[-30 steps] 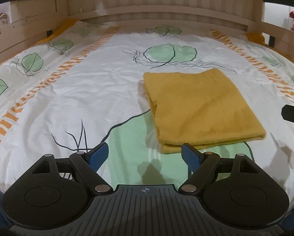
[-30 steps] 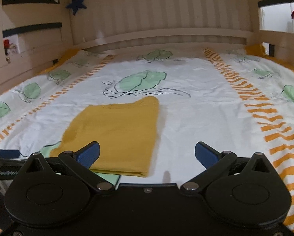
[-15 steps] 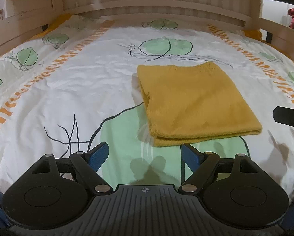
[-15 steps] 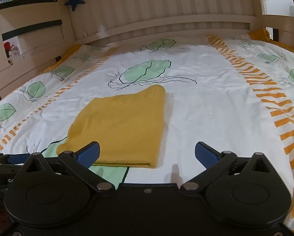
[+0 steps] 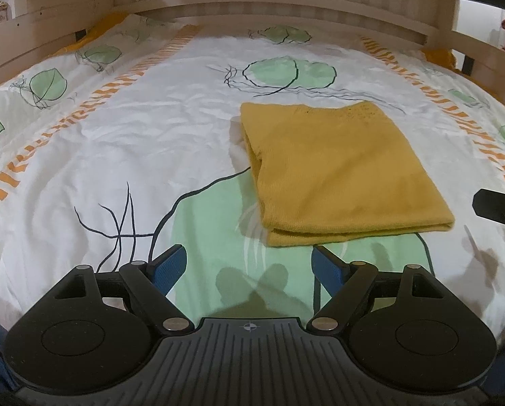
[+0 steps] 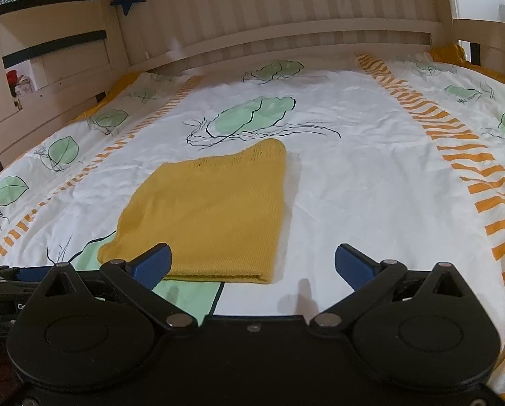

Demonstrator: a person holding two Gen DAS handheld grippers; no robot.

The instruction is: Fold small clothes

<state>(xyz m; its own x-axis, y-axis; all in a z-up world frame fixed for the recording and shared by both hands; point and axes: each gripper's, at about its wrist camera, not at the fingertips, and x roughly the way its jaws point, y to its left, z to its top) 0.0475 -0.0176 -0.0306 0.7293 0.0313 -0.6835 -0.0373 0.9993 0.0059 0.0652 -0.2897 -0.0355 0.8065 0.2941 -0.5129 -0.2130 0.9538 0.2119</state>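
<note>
A wooden bed frame (image 6: 286, 39) walls in a bed (image 5: 157, 142) dressed in a white cover printed with green leaves and orange stripes, and on it lies the one garment of the job: a mustard-yellow knit (image 5: 340, 172), folded into a flat rectangle right of centre in the left wrist view, its doubled edge nearest me. From the right wrist view the same piece sits left of centre, one near corner just behind my left-hand fingertip.

Over the last second little has changed. The garment keeps its shape and its place on the cover; only my two cameras have tipped slightly, so the far rail sits a little differently in frame. I read that as a fold already finished, with both tools hanging back instead of working the cloth.

My left gripper (image 5: 250, 265) has its blue fingers (image 5: 167, 267) spread wide over bare cover, just short of the knit's near edge, holding nothing. My right gripper (image 6: 252, 265) is likewise spread, nothing between its fingers (image 6: 352, 265); its tip shows at the right edge of the left view.

No basket, box or drawer is visible, so nothing is contained anywhere.
</note>
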